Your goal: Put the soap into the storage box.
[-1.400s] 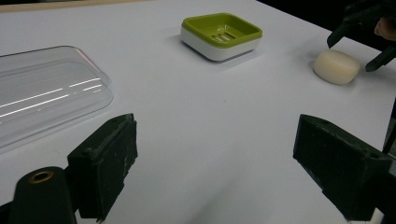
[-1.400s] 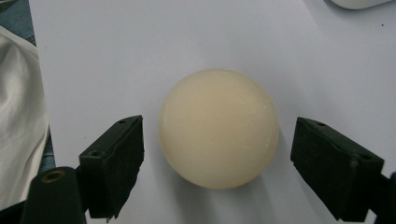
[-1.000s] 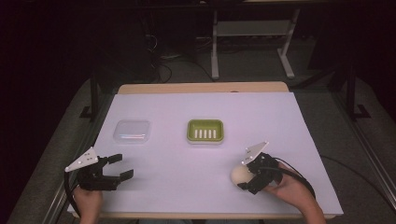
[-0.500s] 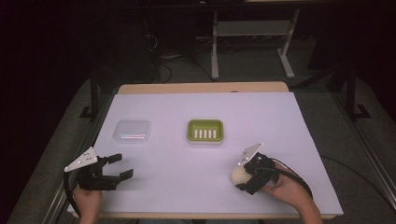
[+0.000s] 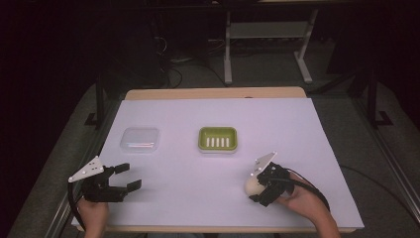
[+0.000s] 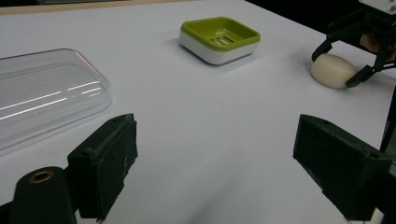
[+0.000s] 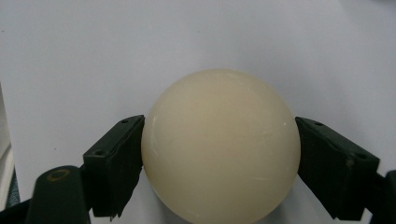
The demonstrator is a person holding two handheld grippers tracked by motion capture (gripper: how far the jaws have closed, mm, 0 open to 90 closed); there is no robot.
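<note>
Presently, one cream bar of soap (image 5: 253, 184), oval and smooth, lies flat on the white table cover (image 5: 277, 129) at the near right. In the left gripper view the soap (image 6: 333, 70) shows its long axis running roughly from the right gripper's side toward the soap dish; in the right gripper view it (image 7: 220, 144) is seen end-on, rounded end toward the camera.

Right gripper (image 5: 261, 184): jaws clamped on the soap, one pad pressed to each long side, the bar touching the cover. The right hand (image 5: 307, 203) holds the gripper from the near edge, its cable trailing behind.

Soap dish (image 5: 218, 140): green slotted tray seated in a white base, rectangular with rounded corners, standing at the middle of the table, beyond and left of the soap, well apart from it. In the left gripper view the dish (image 6: 219, 39) holds nothing.

Clear plastic lid (image 5: 140, 139): rectangular, lying flat on the cover left of the dish, apart from it. Whether it lies hollow side up or down cannot be told; nothing lies on it. In the left gripper view the lid (image 6: 46, 95) sits just ahead of the left jaw.

Left gripper (image 5: 119, 179): at the near left corner, jaws spread wide, grasping nothing, pointed across the table toward the right. The left hand (image 5: 93, 213) holds it from below.
</note>
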